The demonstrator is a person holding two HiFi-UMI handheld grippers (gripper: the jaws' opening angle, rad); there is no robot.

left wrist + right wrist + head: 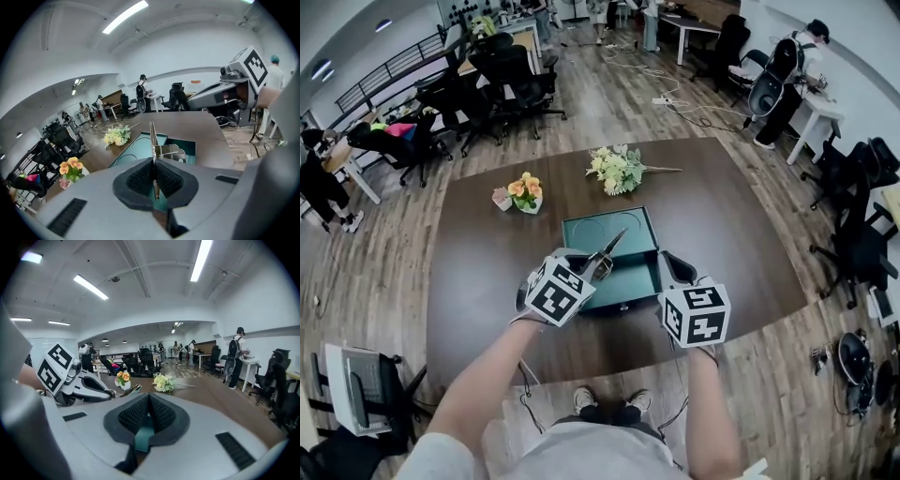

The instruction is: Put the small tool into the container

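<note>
The left gripper (153, 164) is clenched on the small tool (153, 140), a slim bit of bright metal pinched on edge between the black ribbed pads (140, 178). The tool's long end pokes out past the fingertips, and a stubby lever sticks off its right side. From where I stand the gripper tilts downward, and the tool hangs over the open container (630, 274), its point aimed towards the raised lid (586, 232). It is not lying inside; how far above the bottom it sits I cannot tell.

The container is a shallow teal box near the front middle of the dark brown table (487, 272), its lid folded back on the far side.

The right gripper (149, 398) is closed as well, pads meeting at the tips with nothing between them. Only the teal of the box shows through the slit lower down. It hovers just beside the box's right edge, level with the left gripper and apart from it.

Farther out on the table lie a bunch of pale flowers (617, 169) and, to its left, a small pot of orange flowers (525, 192). Beyond the table stand black office chairs (497, 75) on a wooden floor, with a few people at desks along the walls.
</note>
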